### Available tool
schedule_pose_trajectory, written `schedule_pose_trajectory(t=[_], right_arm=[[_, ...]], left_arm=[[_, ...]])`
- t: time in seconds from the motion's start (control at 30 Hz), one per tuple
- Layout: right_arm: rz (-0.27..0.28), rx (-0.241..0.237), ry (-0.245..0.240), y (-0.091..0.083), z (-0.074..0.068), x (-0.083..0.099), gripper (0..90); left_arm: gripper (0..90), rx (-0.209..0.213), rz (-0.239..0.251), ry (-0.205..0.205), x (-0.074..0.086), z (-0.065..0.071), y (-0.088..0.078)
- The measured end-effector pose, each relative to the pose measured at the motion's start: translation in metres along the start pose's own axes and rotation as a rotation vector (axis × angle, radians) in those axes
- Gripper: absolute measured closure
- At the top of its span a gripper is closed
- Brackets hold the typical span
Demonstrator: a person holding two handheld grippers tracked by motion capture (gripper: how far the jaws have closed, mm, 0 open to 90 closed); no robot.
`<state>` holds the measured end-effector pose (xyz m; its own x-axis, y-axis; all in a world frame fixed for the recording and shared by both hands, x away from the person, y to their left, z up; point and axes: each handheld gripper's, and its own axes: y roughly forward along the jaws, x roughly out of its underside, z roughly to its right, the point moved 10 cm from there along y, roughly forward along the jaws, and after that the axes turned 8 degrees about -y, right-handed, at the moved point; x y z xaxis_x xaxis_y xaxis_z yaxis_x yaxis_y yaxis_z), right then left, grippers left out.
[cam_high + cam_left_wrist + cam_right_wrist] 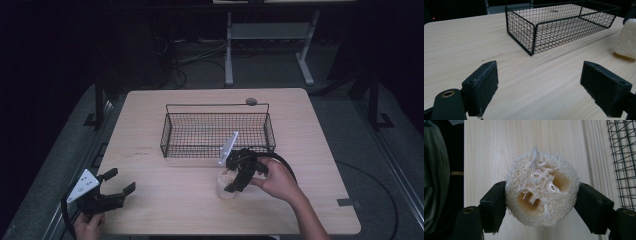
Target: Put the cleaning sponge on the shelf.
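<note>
Gleaming pale wooden table [150, 200] (dark room)

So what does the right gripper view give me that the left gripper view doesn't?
Right gripper view alone: the loofah's cut end with its fibrous holes, squeezed between the right gripper's two pads, so the grip is confirmed. Left gripper view alone: the left gripper open over bare table, and the wire basket's near corner and full length, nothing visible inside. Both share: the loofah, the basket mesh and the light wood tabletop.
</note>
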<state>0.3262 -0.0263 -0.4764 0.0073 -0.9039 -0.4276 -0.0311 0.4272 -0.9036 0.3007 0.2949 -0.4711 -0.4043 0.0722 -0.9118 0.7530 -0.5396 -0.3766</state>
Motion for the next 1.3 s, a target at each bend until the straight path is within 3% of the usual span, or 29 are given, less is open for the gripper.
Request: schedule_pose_trajectory(t=[0.6, 1.3], right_arm=[[-0.002, 0.035, -0.037, -0.034, 0.019, -0.021, 28.5], [-0.004, 0.05, -0.035, -0.061, 0.038, -0.034, 28.6]], left_arm=[[13.9, 0.001, 0.002, -0.001, 0.0, 0.0, 0.0], [13.9, 0.001, 0.003, -0.001, 0.0, 0.0, 0.0]])
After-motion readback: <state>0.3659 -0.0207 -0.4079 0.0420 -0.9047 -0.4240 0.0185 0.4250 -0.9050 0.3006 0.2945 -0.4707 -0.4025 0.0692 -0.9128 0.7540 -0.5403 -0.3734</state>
